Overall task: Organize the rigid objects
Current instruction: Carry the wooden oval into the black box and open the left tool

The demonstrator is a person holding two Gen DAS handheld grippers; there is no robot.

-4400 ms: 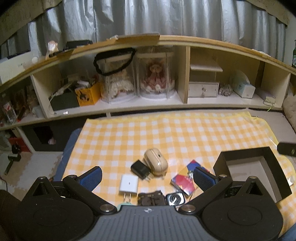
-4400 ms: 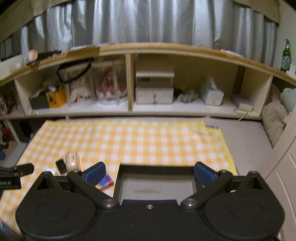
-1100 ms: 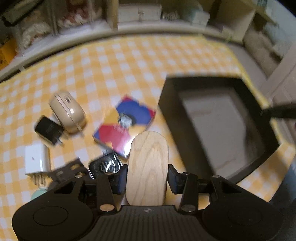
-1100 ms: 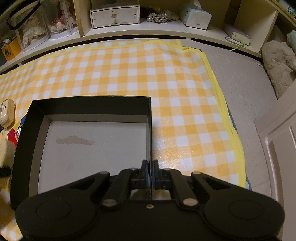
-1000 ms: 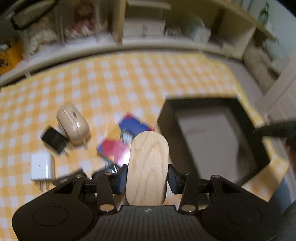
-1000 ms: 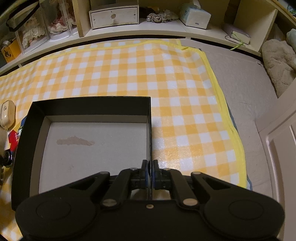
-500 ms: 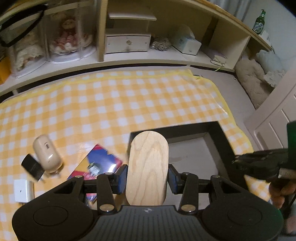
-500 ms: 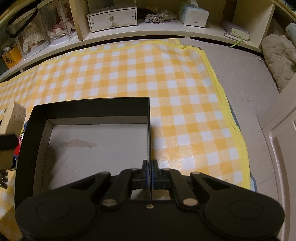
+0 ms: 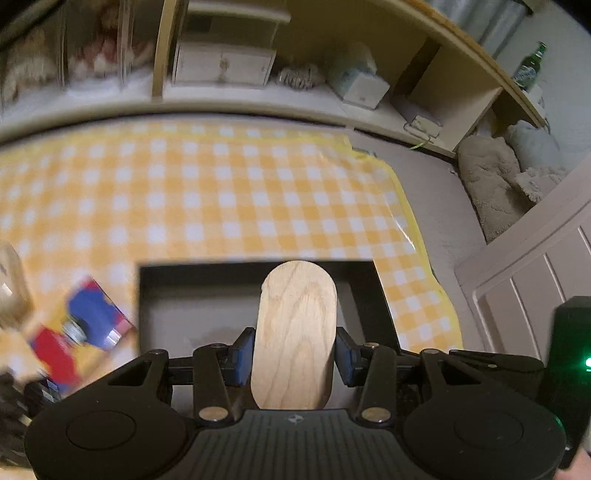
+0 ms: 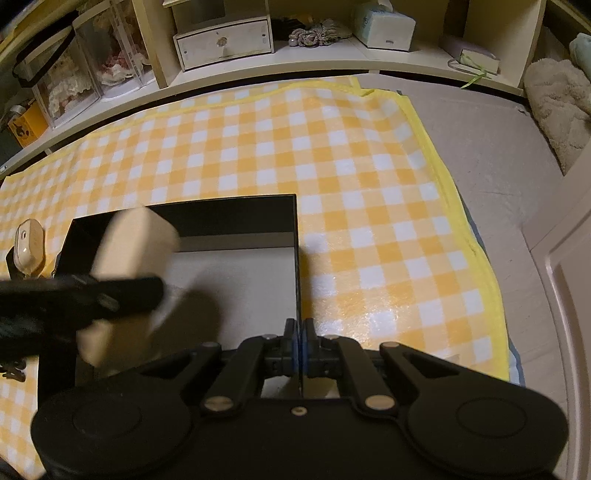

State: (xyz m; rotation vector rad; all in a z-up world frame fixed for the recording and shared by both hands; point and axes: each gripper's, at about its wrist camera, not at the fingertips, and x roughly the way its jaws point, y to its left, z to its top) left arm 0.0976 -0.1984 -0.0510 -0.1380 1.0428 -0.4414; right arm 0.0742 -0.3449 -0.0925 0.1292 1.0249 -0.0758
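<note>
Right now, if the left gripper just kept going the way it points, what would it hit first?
Probably the floor of the black box: the left gripper, shut on the wooden block, aims down into it. Depth is unclear.

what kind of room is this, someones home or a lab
Most likely a lived-in home room, worked at floor level: a yellow checked mat spread on carpet, a low wooden shelf holding cased dolls and a tissue box, and a fluffy cushion beside it.

wooden block [image 9: 295,332]: 1 | black box [image 10: 229,216]: 1 | beige case [image 10: 29,243]: 1 | colourful booklet [image 9: 85,332]: 1 | green bottle [image 9: 530,68]: 1
</note>
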